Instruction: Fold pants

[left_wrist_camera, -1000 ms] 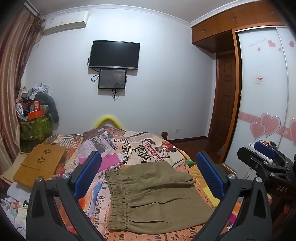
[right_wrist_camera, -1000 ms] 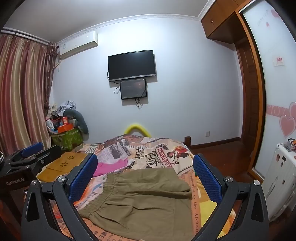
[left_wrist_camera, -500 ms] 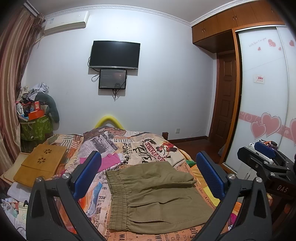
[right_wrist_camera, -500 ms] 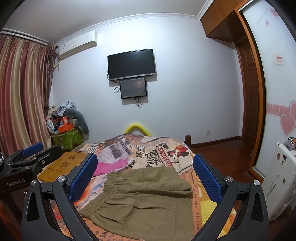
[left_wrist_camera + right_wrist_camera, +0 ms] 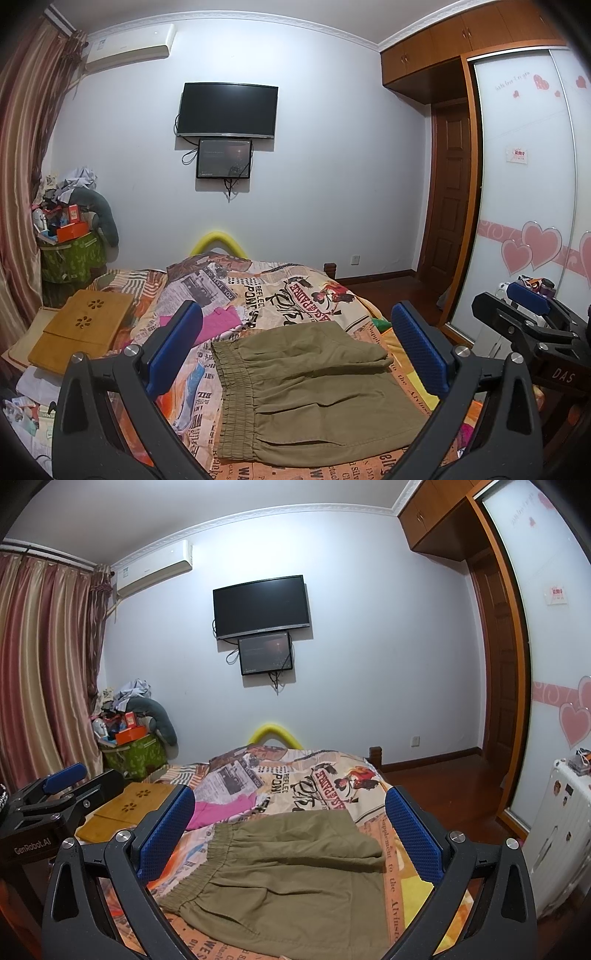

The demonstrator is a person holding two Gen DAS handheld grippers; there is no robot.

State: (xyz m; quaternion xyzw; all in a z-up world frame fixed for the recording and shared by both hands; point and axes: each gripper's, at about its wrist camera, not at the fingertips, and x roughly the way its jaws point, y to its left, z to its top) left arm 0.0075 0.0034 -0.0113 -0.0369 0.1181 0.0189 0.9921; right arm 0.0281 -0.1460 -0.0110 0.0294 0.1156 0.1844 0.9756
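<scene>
While pants [image 5: 314, 391] lie folded, near hem cut off.

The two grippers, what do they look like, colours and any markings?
Both are matte black frames with silver screws and blue textured pads. The left gripper shows white "GenRobot.AI" lettering in the right wrist view; the right gripper shows "DAS" in the left wrist view. No cables or sleeves show.

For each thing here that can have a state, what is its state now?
left gripper: open, holds nothing
right gripper: open, holds nothing
khaki pants: folded, flat on the bed
television: screen dark
wooden door: shut
</scene>
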